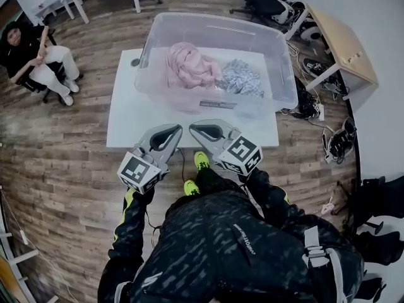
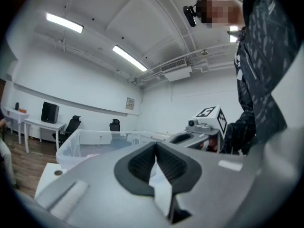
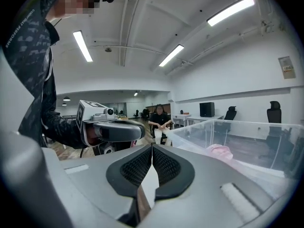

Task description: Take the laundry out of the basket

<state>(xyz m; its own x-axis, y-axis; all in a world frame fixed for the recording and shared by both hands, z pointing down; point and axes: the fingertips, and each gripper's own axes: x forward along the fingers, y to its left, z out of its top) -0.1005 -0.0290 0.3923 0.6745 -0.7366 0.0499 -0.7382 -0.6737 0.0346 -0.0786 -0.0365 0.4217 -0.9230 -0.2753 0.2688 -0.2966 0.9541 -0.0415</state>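
On the white bench [image 1: 126,122], the clear basket [image 1: 208,24] holds pink laundry [image 1: 189,65] and a patterned piece [image 1: 243,79]. Left tongs [image 1: 167,134] and right tongs [image 1: 207,131] hover short of it, both clenched, empty. Risk: going in unopened just shoves cloth, or clips the near wall and slides the basket.

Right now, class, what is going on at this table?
A person holds the left gripper and the right gripper, both shut and empty, over the near edge of the white table, short of the clear bin. A pink cloth and a patterned cloth lie inside the bin, untouched. Nothing has been taken out yet.
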